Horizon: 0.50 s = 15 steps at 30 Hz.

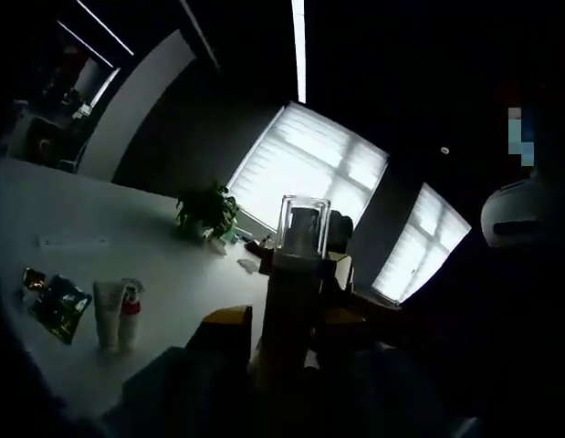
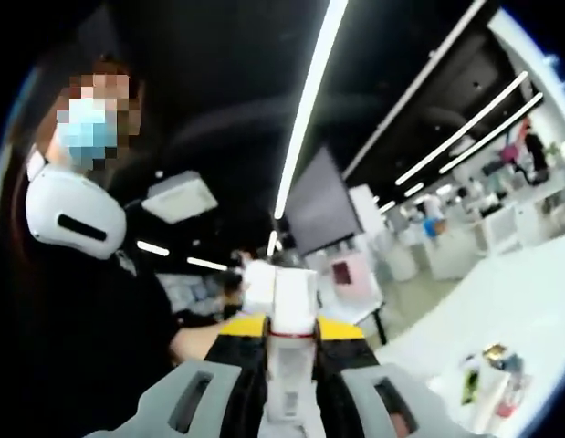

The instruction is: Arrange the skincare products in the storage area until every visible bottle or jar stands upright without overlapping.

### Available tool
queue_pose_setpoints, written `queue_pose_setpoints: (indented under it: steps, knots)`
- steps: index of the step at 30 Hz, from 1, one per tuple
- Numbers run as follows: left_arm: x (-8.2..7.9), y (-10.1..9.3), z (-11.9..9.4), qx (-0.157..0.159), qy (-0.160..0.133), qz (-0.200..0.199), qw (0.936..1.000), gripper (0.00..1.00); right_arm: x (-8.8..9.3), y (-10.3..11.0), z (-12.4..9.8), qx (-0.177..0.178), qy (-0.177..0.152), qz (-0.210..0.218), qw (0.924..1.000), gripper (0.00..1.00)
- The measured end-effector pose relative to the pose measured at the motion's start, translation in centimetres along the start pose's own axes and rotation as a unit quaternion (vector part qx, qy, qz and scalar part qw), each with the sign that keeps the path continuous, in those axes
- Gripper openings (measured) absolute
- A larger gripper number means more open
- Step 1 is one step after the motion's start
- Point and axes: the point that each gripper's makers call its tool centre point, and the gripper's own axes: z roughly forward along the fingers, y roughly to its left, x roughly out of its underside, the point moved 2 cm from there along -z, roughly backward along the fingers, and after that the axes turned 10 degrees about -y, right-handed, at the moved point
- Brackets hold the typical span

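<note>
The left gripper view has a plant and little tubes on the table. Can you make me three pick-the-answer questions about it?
1. Where is the potted plant?
A. on the white table, before the window
B. on the floor
C. in the jaws

2. What colour cap has the short tube?
A. blue
B. red
C. green

3. How do the two tubes on the white table stand?
A. lying flat
B. stacked
C. upright, side by side

Answers: 1 A, it sits on the tabletop near the bright blinds. 2 B, its top is red. 3 C, the white tube and the short one stand together.
</note>
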Motion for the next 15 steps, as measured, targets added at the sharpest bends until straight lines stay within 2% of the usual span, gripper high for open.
queue_pose_setpoints:
  steps: [6,9,13,15]
  knots:
    - [2.1,0.0,0.4,-0.022,0.047,0.035,0.9980,0.19,-0.5,-0.1,0.2,-0.007,-0.009,-0.039,0.9992,0.11]
    - [2.0,-0.1,0.5,-0.029,0.043,0.045,0.9977,0.19,-0.5,-0.1,0.1,-0.009,-0.008,-0.052,0.9986,0.11]
    - [1.7,-0.1,0.6,-0.032,0.044,0.091,0.9944,0.19,-0.6,-0.1,0.0,-0.013,-0.010,-0.073,0.9972,0.12]
    - [1.6,0.1,0.6,-0.036,0.047,0.111,0.9921,0.18,-0.7,-0.2,0.0,-0.009,-0.002,-0.097,0.9952,0.13]
